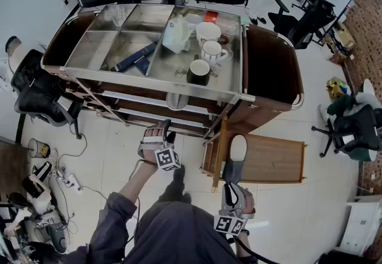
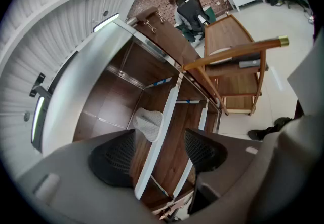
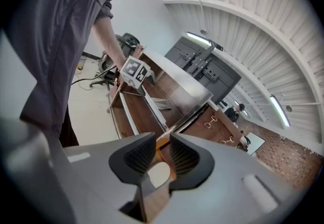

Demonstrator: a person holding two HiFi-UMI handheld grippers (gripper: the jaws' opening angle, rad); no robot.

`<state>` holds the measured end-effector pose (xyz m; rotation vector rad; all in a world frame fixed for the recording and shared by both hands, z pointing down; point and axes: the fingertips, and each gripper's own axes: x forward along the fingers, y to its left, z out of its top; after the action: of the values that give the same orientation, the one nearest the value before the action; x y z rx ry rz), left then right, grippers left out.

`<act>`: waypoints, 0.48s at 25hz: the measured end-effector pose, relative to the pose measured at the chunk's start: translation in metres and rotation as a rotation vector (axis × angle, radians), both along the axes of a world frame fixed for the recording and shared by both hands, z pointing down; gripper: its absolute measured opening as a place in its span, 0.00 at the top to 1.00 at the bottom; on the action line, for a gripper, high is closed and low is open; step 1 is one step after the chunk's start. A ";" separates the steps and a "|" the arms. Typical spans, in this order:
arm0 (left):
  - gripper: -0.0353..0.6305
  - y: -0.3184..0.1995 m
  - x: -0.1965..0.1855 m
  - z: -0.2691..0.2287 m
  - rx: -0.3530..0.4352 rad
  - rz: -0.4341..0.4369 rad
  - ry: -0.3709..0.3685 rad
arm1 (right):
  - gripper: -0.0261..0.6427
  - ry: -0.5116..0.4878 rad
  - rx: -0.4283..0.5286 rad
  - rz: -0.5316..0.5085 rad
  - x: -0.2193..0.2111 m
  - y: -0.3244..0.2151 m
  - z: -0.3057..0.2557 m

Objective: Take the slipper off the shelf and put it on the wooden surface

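A white mesh slipper (image 1: 176, 100) (image 2: 149, 122) lies on a lower wooden shelf of the cart (image 1: 143, 101). My left gripper (image 1: 162, 131) (image 2: 159, 139) hangs in front of that shelf, its jaws wide open with only the white shelf rail seen between them, short of the slipper. A second slipper (image 1: 237, 149) (image 3: 158, 175), white insole and grey upper, rests on the low wooden surface (image 1: 274, 158). My right gripper (image 1: 233, 182) (image 3: 162, 142) is at its near, grey end, jaws narrowly closed on it.
The cart's metal top holds white cups (image 1: 206, 33), a black mug (image 1: 198, 71) and a blue item (image 1: 136, 57). Office chairs stand at left (image 1: 36, 92) and right (image 1: 352, 131). Cables and a power strip (image 1: 68, 180) lie on the tiled floor.
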<state>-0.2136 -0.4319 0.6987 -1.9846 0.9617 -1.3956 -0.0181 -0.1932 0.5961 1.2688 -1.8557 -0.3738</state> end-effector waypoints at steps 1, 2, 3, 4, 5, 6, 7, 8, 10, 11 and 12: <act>0.48 -0.022 -0.001 0.012 -0.009 0.000 -0.018 | 0.86 0.011 0.002 0.009 0.004 -0.016 -0.001; 0.48 -0.043 -0.004 0.023 -0.016 0.000 -0.038 | 0.86 0.021 0.004 0.018 0.007 -0.032 -0.002; 0.47 -0.062 -0.007 0.035 -0.023 -0.003 -0.062 | 0.86 0.028 0.005 0.028 0.009 -0.046 -0.003; 0.46 -0.079 -0.012 0.045 -0.026 -0.005 -0.088 | 0.86 0.033 0.005 0.038 0.010 -0.057 -0.004; 0.43 -0.093 -0.015 0.053 -0.027 -0.005 -0.110 | 0.86 0.036 0.002 0.050 0.011 -0.066 -0.005; 0.42 -0.106 -0.017 0.059 -0.027 -0.001 -0.125 | 0.86 0.038 -0.004 0.062 0.013 -0.072 -0.004; 0.42 -0.116 -0.016 0.063 -0.025 0.006 -0.134 | 0.86 0.040 -0.014 0.075 0.014 -0.075 -0.003; 0.42 -0.126 -0.015 0.067 -0.025 0.011 -0.141 | 0.86 0.042 -0.027 0.086 0.016 -0.078 -0.001; 0.43 -0.142 -0.011 0.075 -0.036 0.019 -0.156 | 0.86 0.045 -0.055 0.100 0.019 -0.081 0.005; 0.43 -0.147 -0.011 0.080 -0.046 0.023 -0.165 | 0.86 0.044 -0.068 0.106 0.020 -0.080 0.008; 0.49 -0.150 -0.011 0.084 -0.059 0.027 -0.170 | 0.87 0.042 -0.080 0.111 0.020 -0.079 0.010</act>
<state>-0.2248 -0.5817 0.7824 -1.8778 0.8233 -1.5651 0.0024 -0.2720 0.6065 1.2932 -1.7394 -0.2623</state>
